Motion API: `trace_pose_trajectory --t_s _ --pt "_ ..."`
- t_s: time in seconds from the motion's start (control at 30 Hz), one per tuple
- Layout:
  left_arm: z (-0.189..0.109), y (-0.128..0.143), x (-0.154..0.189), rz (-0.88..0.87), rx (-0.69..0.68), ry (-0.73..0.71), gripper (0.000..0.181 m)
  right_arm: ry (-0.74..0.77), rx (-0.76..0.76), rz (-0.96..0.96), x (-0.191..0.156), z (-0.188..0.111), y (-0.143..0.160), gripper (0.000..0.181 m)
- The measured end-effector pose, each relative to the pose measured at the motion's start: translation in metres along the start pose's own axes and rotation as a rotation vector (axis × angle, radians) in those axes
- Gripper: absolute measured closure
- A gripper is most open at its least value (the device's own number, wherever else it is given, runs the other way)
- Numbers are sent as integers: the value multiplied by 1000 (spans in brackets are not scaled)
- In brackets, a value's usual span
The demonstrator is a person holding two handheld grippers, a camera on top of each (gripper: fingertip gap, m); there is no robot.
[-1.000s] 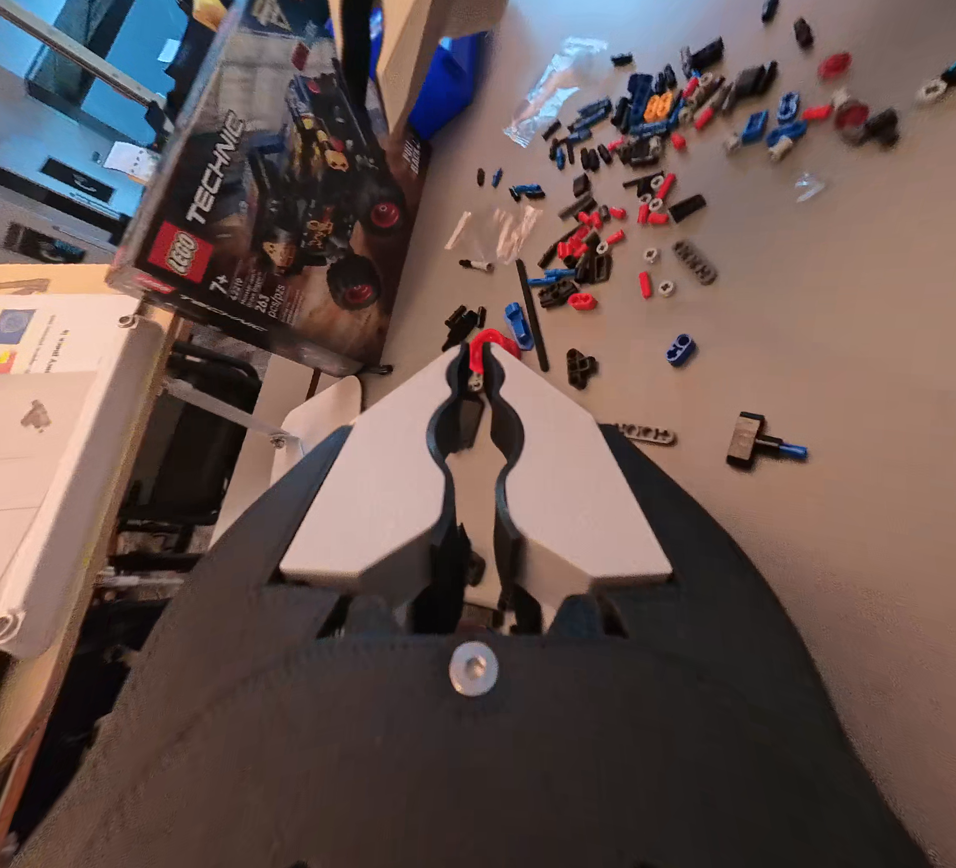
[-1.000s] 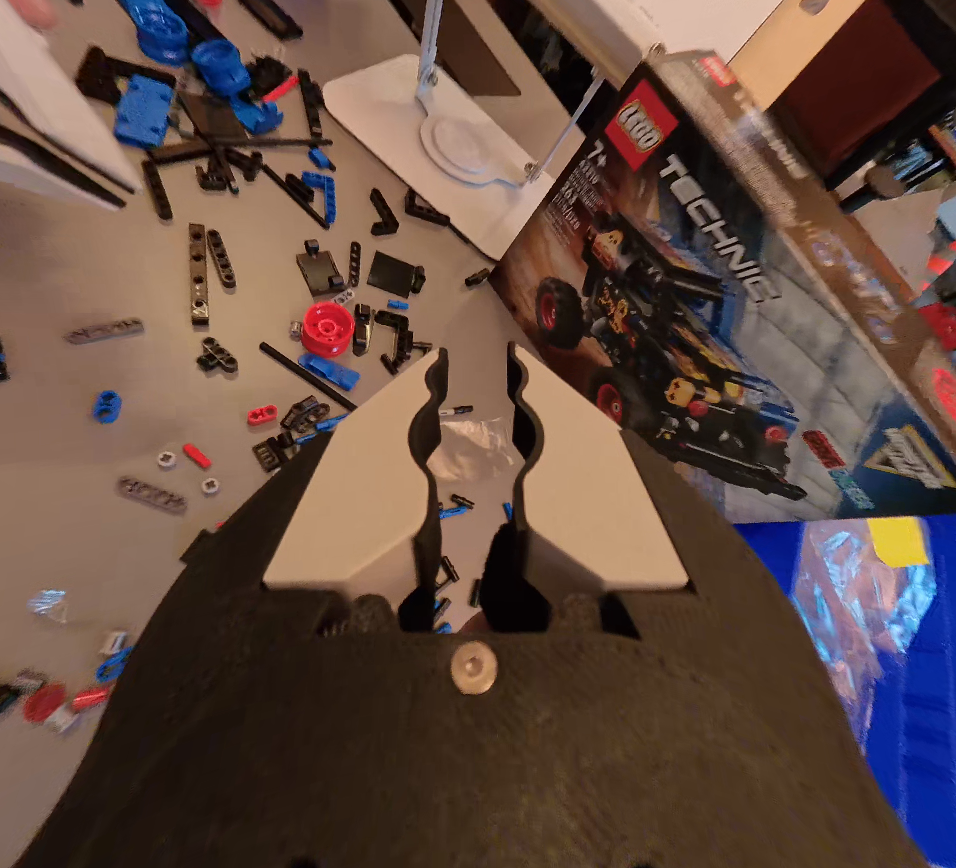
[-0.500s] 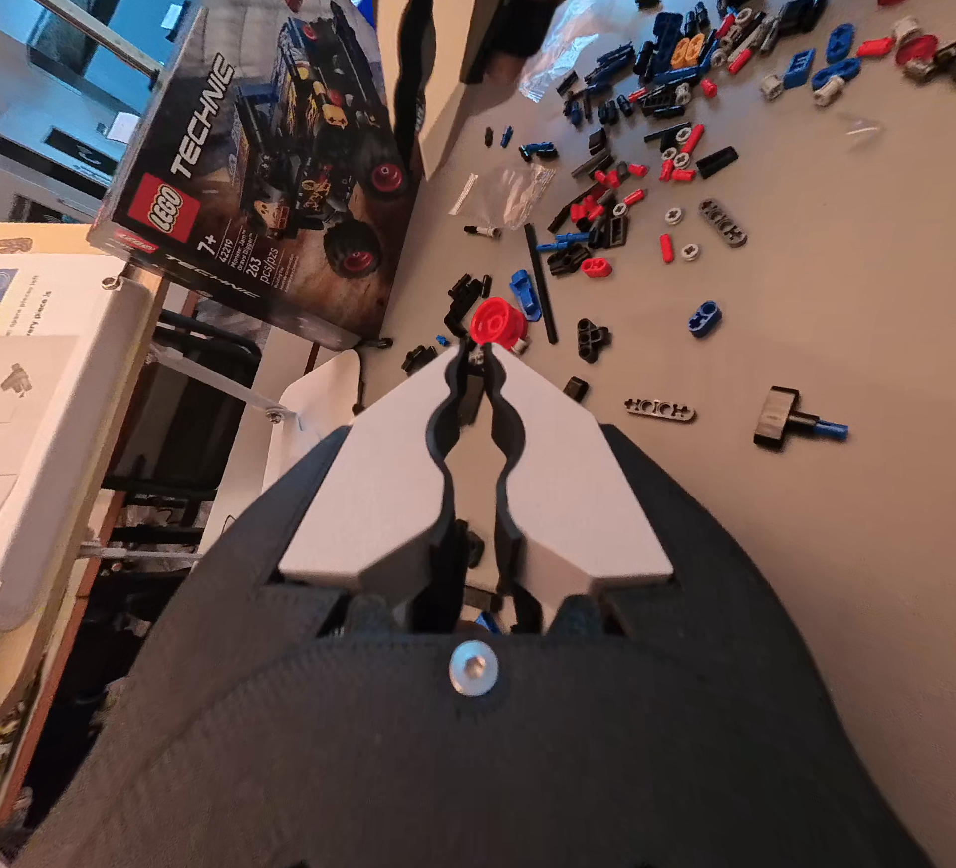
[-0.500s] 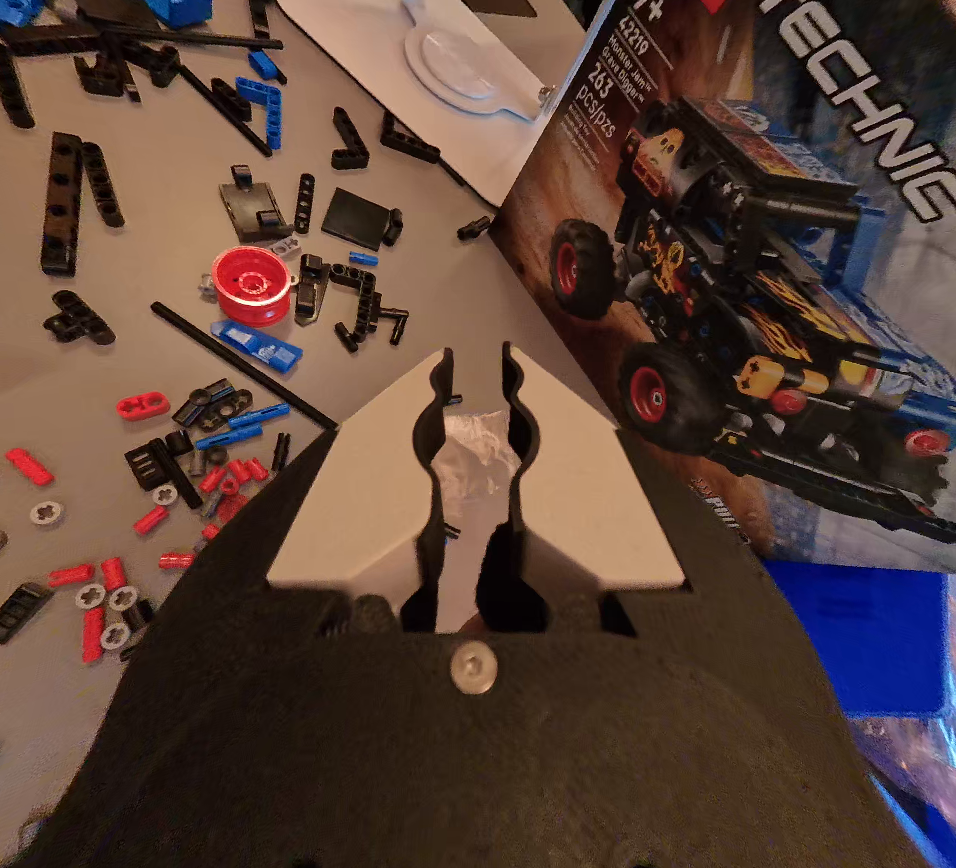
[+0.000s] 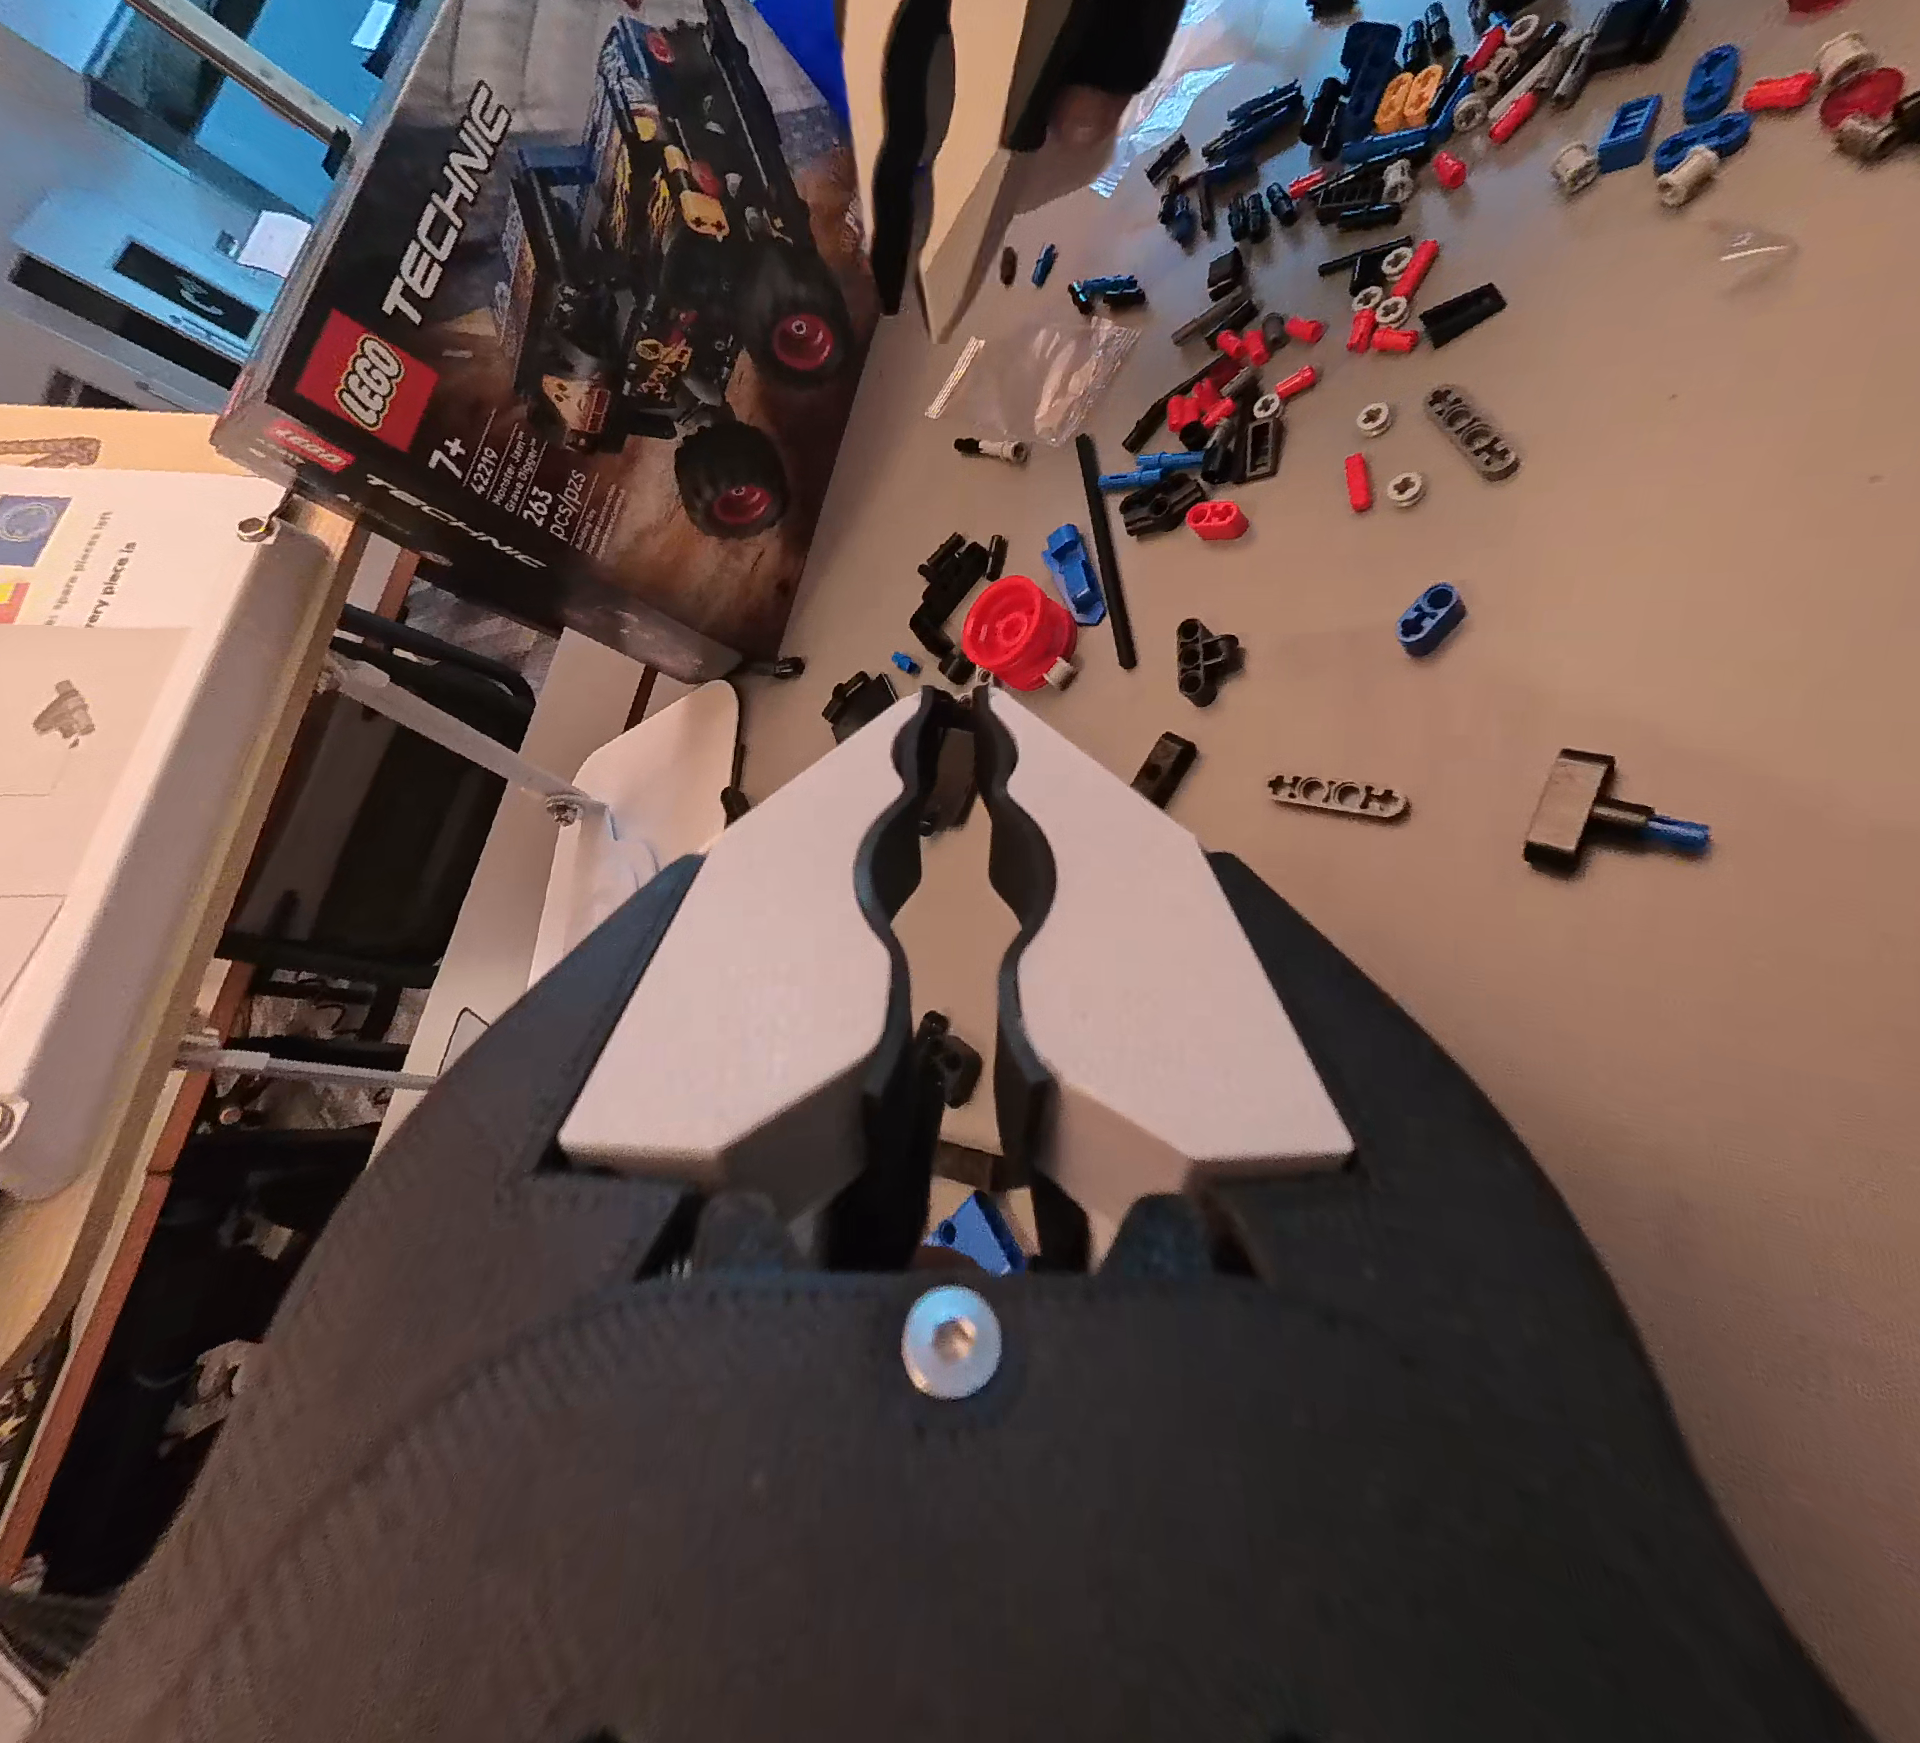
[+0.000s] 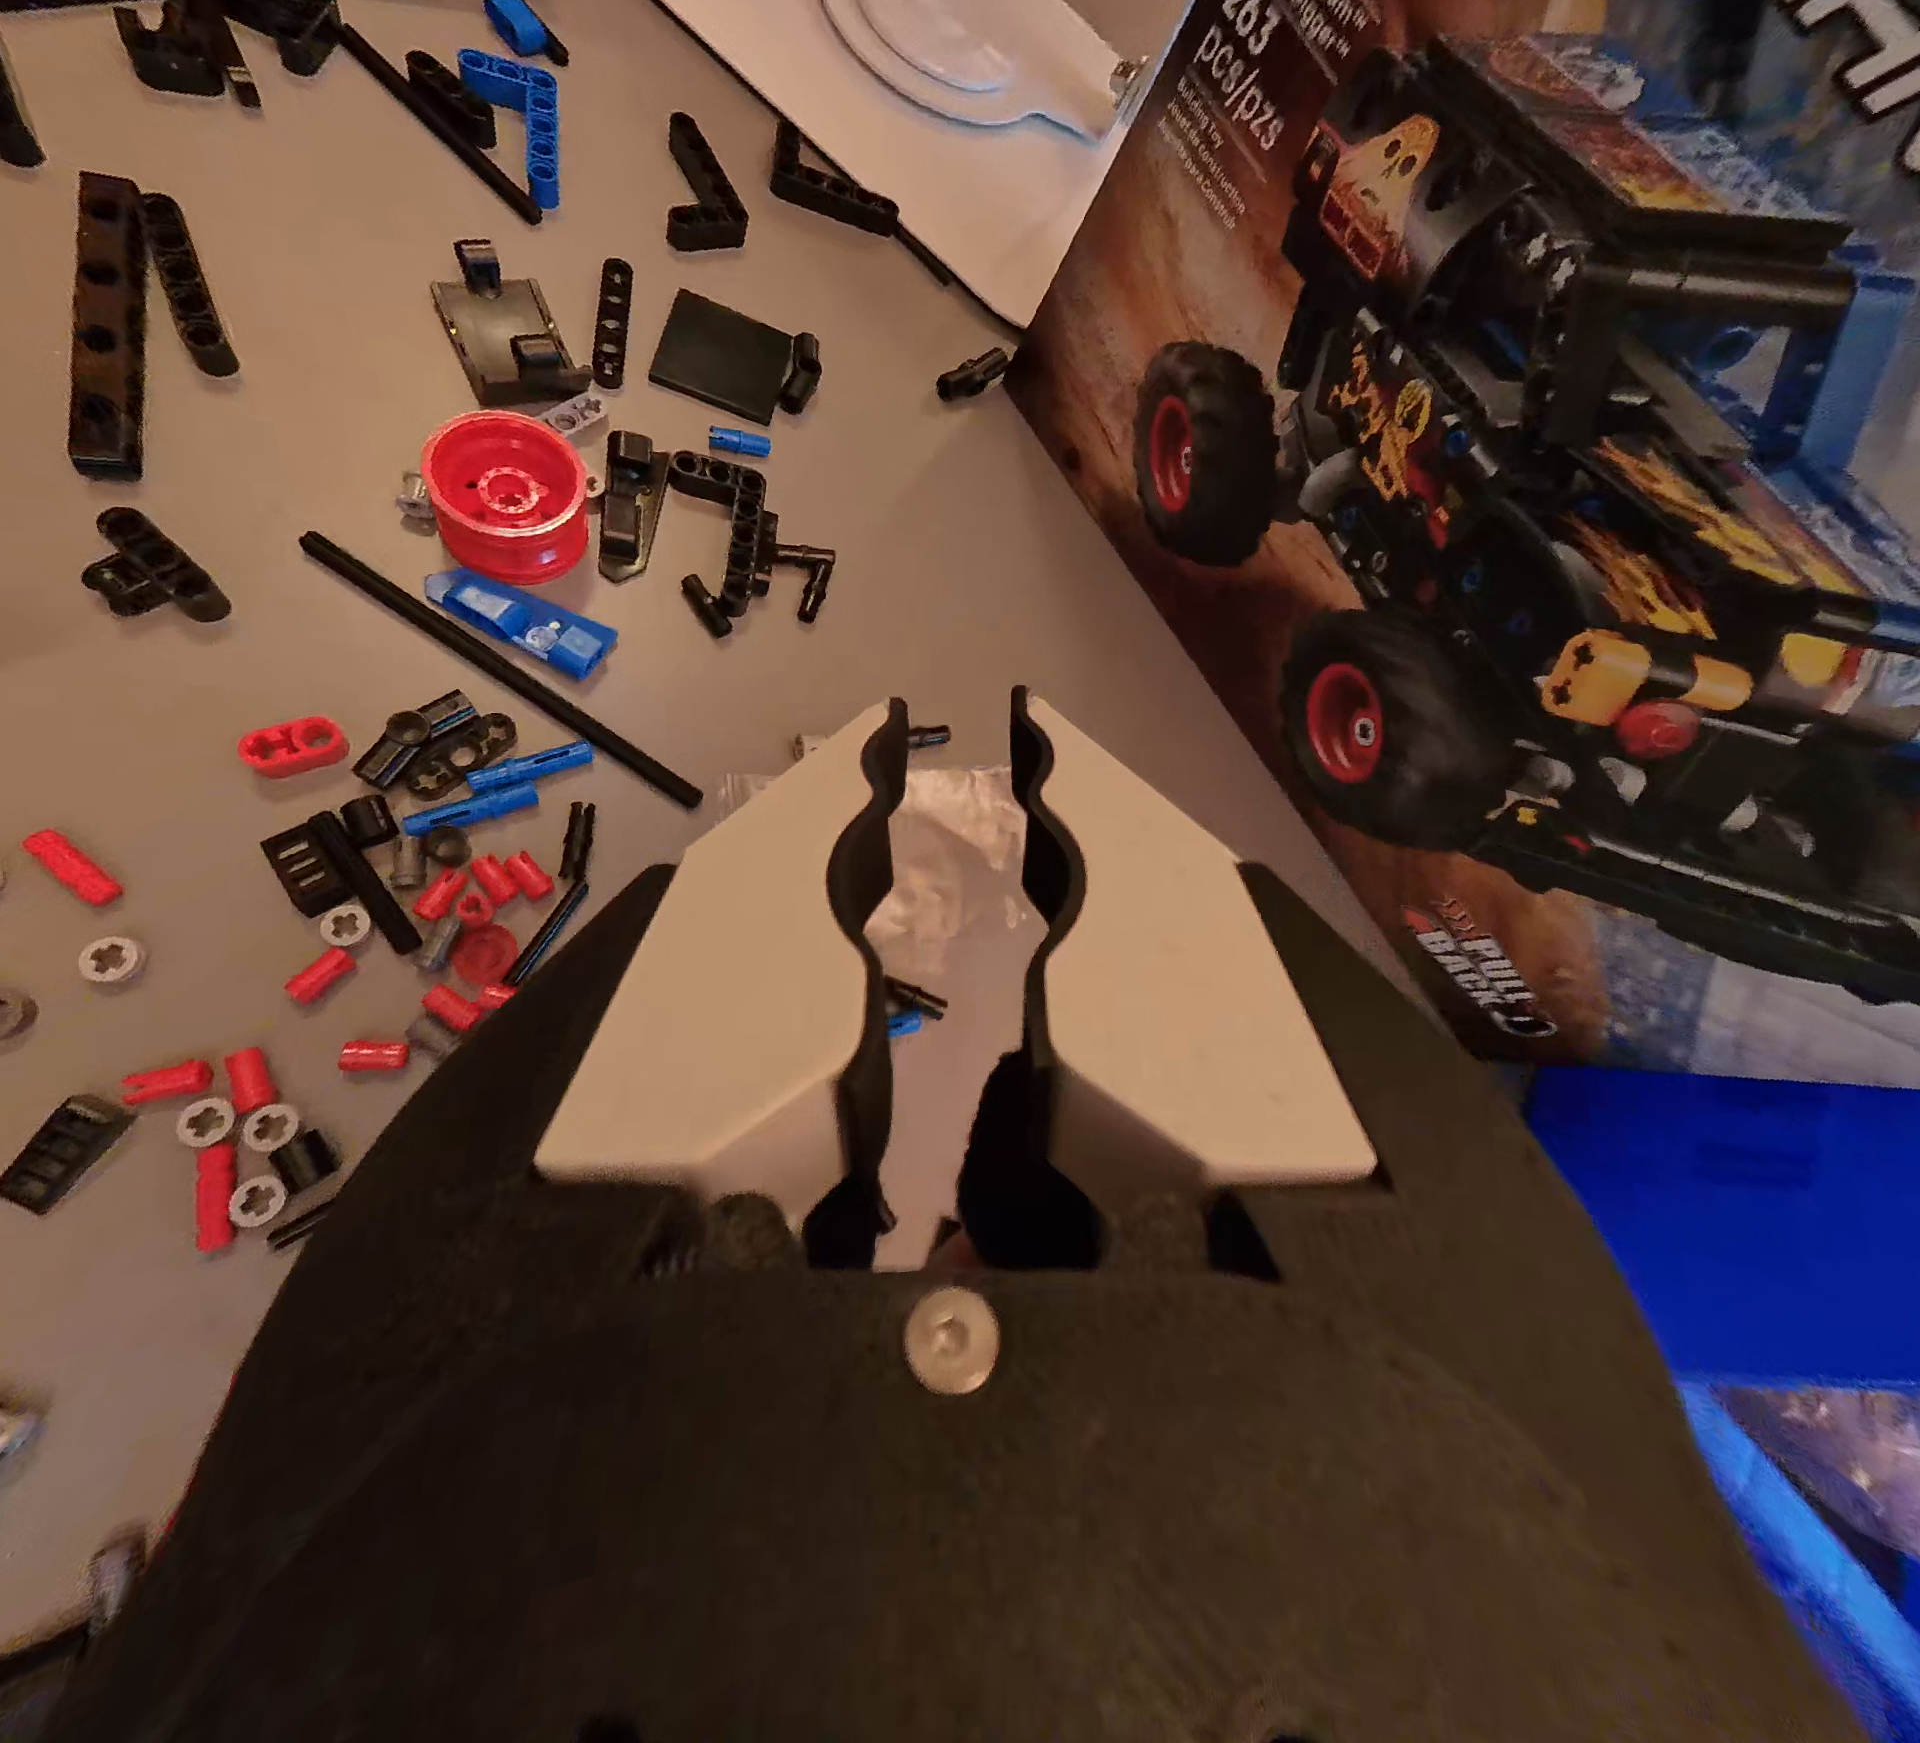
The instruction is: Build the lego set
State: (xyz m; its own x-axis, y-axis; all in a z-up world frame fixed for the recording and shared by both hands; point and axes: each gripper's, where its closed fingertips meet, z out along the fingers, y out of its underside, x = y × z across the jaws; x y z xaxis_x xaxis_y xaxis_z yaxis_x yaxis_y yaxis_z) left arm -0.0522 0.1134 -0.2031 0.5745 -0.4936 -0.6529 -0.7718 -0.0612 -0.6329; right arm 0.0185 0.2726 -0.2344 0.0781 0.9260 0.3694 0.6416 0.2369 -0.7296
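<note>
Loose Lego pieces lie across the grey table [image 5: 1558,1070]. My left gripper [image 5: 954,704] is shut to a narrow slit, with nothing seen held. Its tips hover just short of a red wheel hub [image 5: 1013,631], which also shows in the right wrist view [image 6: 506,498]. My right gripper [image 6: 956,706] is open and empty above a clear plastic bag [image 6: 956,841], close beside the Lego box [image 6: 1507,446]. In the left wrist view the right gripper [image 5: 914,311] points down between the box [image 5: 540,322] and the bag [image 5: 1070,374], with a hand behind it.
A long black axle [image 5: 1104,550] and a blue piece [image 5: 1070,566] lie by the wheel. A dense pile of small pieces [image 5: 1351,104] lies farther off. A white stand base [image 6: 810,31] sits by the box. A blue bin [image 6: 1714,1205] is at the right. The grippers' ends are close to 20 cm from one another. It is some 10 cm from my left tips to the red wheel hub [image 5: 1013,631]. The right camera catches it too, in the right wrist view [image 6: 465,463].
My right gripper has moved lower and closer to the box and the clear bag. My left gripper has pulled back a little, so the whole red wheel shows beyond its tips. Neither jaw gap changed.
</note>
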Motion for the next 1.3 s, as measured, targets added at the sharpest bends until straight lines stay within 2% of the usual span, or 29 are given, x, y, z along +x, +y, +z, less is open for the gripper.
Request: trace_pose_trajectory --t_s 0.27,0.53,0.9,1.03,1.3 --pt "2 2 1 -8 -3 8 178 -102 -83 67 -17 7 16 159" --pt "1 4 -2 -16 -5 0 178 -136 -129 78 -23 11 25 158" --pt "1 3 0 -10 -5 5 178 -140 -172 138 -31 32 27 160" --pt "1 3 0 -11 -5 6 178 -131 -169 177 -29 36 27 169" --pt "1 4 0 -9 -7 5 178 -161 -169 154 -33 34 27 174"
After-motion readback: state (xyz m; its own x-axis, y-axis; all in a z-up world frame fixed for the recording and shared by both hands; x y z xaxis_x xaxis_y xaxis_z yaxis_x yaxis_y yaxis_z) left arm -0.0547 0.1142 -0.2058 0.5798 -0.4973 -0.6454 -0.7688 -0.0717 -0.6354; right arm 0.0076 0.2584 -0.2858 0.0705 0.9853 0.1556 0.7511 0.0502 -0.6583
